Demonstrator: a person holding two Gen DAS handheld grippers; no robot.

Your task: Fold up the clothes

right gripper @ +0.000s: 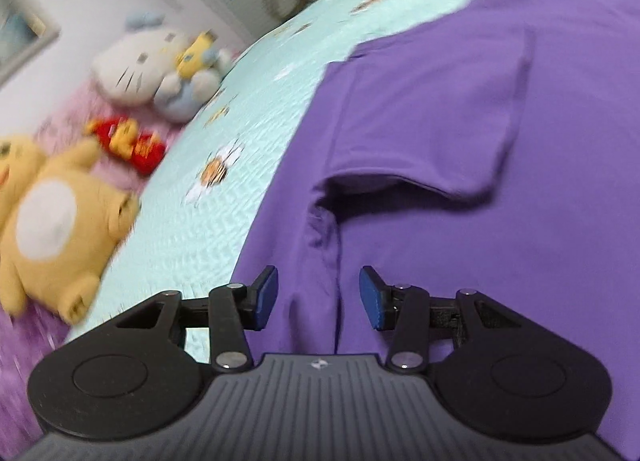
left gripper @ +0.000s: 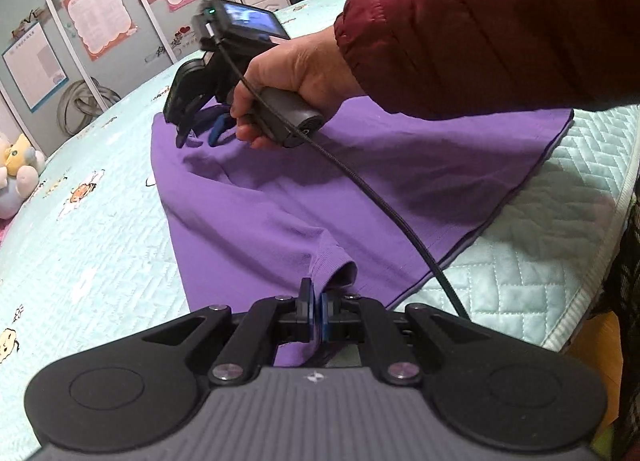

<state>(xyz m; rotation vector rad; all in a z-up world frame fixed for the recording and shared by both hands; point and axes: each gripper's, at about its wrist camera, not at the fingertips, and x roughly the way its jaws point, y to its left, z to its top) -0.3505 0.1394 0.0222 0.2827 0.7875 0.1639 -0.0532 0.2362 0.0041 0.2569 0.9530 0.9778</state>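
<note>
A: Two views, left wrist first. The left gripper has its blue pads pressed together on a ribbed edge of the purple shirt, pinching a raised fold of cloth at the near side.

B: Where is the shirt lying?

A: Spread over the pale green quilted bedspread, hem toward the right edge of the bed. Further back a hand in a dark red padded sleeve grips the right gripper, which hangs over the shirt's far part. Its blue fingers are apart; whether the tips touch the cloth cannot be told. A black cable trails from it across the shirt.

B: Right wrist view?

A: Blurred. The right gripper has its fingers spread, nothing pinched, with purple shirt cloth below and between them. A short sleeve lies folded in over the body, one corner lifted.

B: Anything else in view?

A: Bedspread on the left, then a yellow bear plush, a white cat plush and a red item beyond its edge.
</note>
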